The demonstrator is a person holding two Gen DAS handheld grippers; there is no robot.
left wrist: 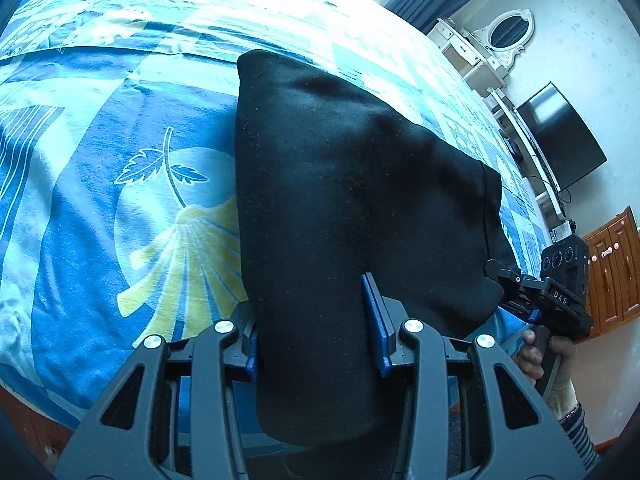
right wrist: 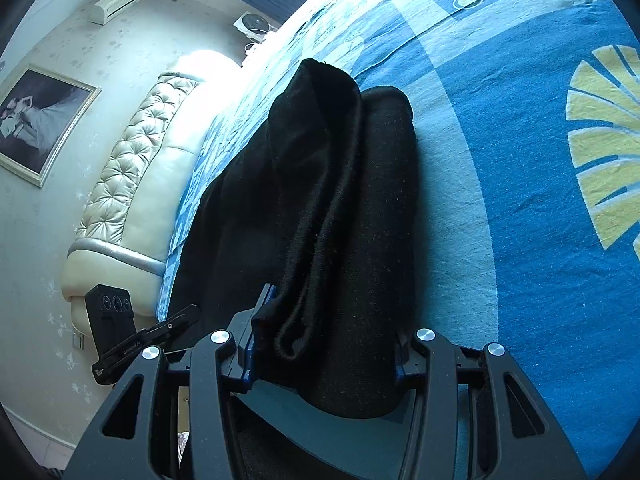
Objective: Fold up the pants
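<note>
The black pants lie folded on a blue patterned bedspread. My left gripper is shut on a thick fold of the pants at their near end. In the left wrist view the right gripper grips the pants' right edge, held by a hand. In the right wrist view my right gripper is shut on a bunched fold of the pants, which stretch away across the bedspread. The left gripper's body shows at lower left.
A tufted cream headboard and a framed picture stand left in the right wrist view. A white dresser with a mirror, a dark TV and a wooden cabinet line the wall in the left wrist view.
</note>
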